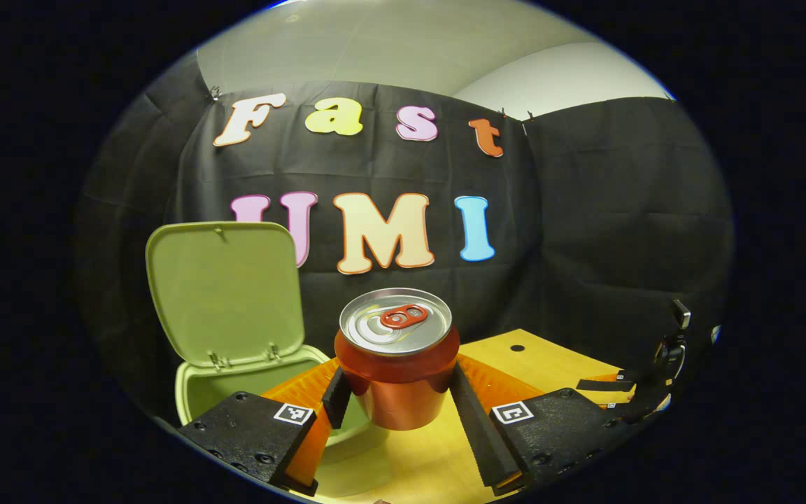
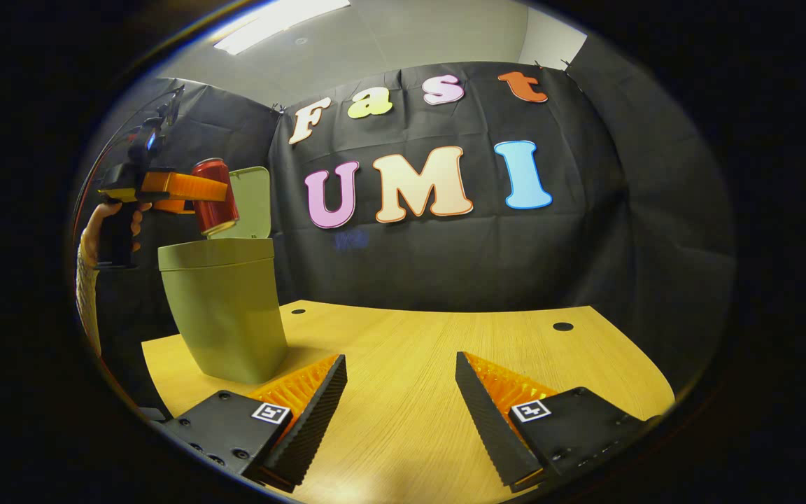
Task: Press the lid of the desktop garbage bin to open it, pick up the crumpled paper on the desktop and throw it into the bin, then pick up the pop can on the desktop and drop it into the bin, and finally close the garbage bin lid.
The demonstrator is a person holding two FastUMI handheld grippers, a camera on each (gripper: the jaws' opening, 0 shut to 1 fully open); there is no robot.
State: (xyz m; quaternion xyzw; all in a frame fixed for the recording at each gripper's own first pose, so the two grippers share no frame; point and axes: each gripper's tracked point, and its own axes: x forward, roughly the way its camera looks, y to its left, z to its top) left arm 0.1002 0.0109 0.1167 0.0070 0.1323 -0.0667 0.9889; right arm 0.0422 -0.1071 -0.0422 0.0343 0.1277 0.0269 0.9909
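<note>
A red pop can point(image 1: 397, 364) with a silver top hangs upright between my left gripper's point(image 1: 397, 392) two fingers, which are shut on its sides. Just left of it and lower stands the pale green bin point(image 1: 196, 392), its lid point(image 1: 224, 290) tipped up and open. In the right gripper view the same can point(image 2: 215, 196) is held just above the bin's point(image 2: 224, 308) open rim by the left gripper point(image 2: 217, 190), gripped by a person's hand point(image 2: 105, 231). My right gripper point(image 2: 400, 399) is open over the wooden table point(image 2: 410, 350), with nothing between its fingers.
The table has a small round hole point(image 2: 562, 326) near its back right edge. The right gripper point(image 1: 644, 385) shows low at the right of the left gripper view. Black cloth walls the booth behind the table.
</note>
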